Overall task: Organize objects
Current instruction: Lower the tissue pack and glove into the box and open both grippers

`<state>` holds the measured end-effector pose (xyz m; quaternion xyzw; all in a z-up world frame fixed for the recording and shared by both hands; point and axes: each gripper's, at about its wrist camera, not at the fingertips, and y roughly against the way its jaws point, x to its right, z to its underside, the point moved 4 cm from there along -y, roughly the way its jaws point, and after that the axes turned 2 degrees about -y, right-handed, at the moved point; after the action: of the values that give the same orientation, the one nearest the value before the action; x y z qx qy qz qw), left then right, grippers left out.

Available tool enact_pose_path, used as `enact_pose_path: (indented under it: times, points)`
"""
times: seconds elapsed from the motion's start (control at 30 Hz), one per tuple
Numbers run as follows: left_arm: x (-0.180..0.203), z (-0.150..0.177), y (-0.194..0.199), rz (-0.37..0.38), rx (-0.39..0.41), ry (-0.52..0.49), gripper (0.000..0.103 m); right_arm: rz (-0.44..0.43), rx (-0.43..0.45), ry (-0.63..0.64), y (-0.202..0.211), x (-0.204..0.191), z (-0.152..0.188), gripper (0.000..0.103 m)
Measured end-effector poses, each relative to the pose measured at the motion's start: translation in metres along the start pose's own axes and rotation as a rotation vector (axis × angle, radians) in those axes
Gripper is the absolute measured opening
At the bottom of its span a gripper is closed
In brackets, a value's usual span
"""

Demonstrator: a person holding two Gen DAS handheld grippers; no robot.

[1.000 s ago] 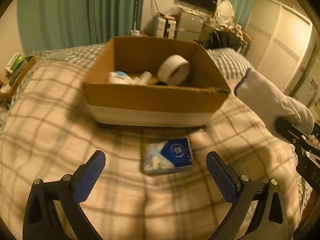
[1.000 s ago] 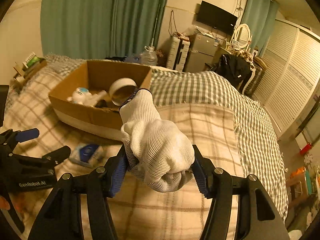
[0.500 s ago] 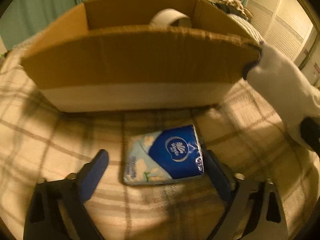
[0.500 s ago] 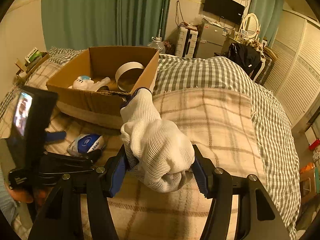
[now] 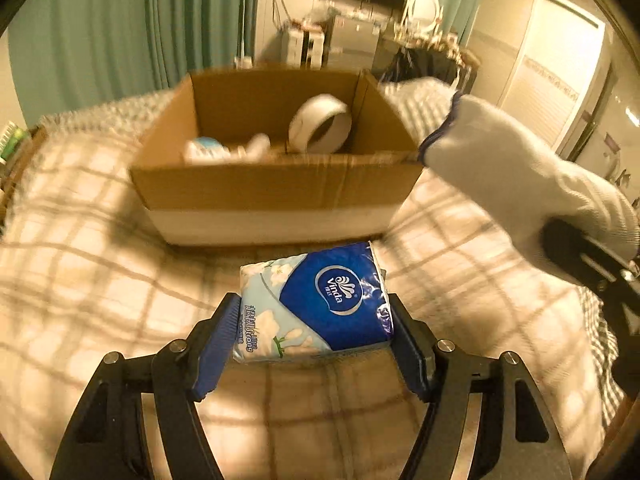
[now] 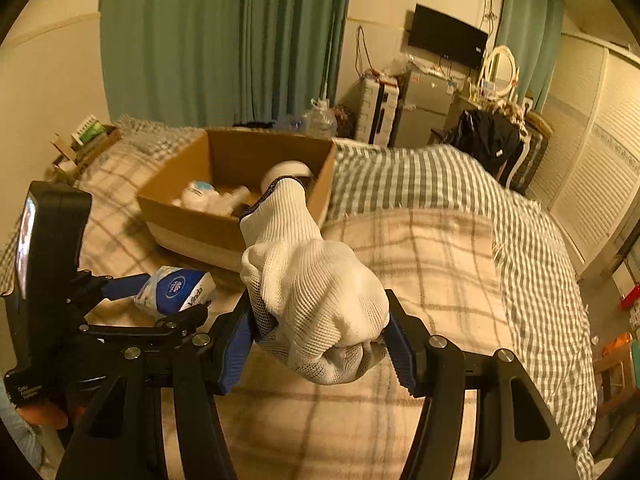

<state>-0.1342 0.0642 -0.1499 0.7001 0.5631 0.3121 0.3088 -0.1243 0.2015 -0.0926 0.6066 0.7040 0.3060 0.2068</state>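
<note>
My left gripper [image 5: 312, 320] is shut on a blue and white Vinda tissue pack [image 5: 316, 300] and holds it just above the plaid bed cover, in front of the open cardboard box [image 5: 276, 192]. The box holds a white tape roll [image 5: 320, 128] and a small white item [image 5: 204, 150]. My right gripper [image 6: 320, 340] is shut on a bunched white knit glove [image 6: 312, 288], held right of the box; the glove also shows in the left wrist view [image 5: 520, 176]. The tissue pack [image 6: 176, 288] and box [image 6: 236, 196] show in the right wrist view.
The plaid blanket [image 6: 420, 256] covers the bed, with a grey checked cover [image 6: 440, 176] behind. Green curtains, a fridge [image 6: 424, 108], a dresser with a mirror and a dark jacket [image 6: 484, 140] stand beyond the bed. A small shelf [image 6: 84, 140] is at the far left.
My left gripper came down around the tissue pack, shut on it and lifted it back from the box. My right gripper kept hold of the glove with little movement.
</note>
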Motion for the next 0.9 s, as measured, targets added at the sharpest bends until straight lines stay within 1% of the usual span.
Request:
enact_pose_path:
  times: [0.17, 0.2, 0.37, 0.53, 0.63, 0.73, 0.8, 0.9]
  points:
    - [-0.001, -0.007, 0.054, -0.001, 0.11, -0.003, 0.073, 0.003, 0.058, 0.022, 0.036, -0.016, -0.01, 0.059]
    - [0.002, -0.016, 0.062, -0.002, 0.129, -0.001, 0.073, 0.003, 0.07, 0.026, 0.043, -0.02, -0.013, 0.059]
    - [-0.005, -0.036, 0.105, -0.001, 0.219, 0.0, 0.073, -0.003, 0.139, 0.05, 0.079, -0.035, -0.029, 0.059]
    - [-0.006, -0.056, 0.143, -0.009, 0.298, -0.02, 0.073, -0.017, 0.193, 0.077, 0.102, -0.048, -0.049, 0.059]
    - [-0.011, -0.076, 0.155, 0.007, 0.324, -0.02, 0.073, -0.041, 0.221, 0.083, 0.11, -0.052, -0.069, 0.059]
    - [-0.017, -0.098, 0.162, -0.006, 0.352, -0.025, 0.073, -0.064, 0.241, 0.083, 0.111, -0.053, -0.089, 0.059]
    - [-0.022, -0.114, 0.162, -0.012, 0.359, -0.023, 0.073, -0.078, 0.253, 0.077, 0.109, -0.052, -0.104, 0.059]
    - [-0.031, -0.139, 0.152, -0.011, 0.356, 0.0, 0.073, -0.103, 0.266, 0.064, 0.098, -0.051, -0.13, 0.059]
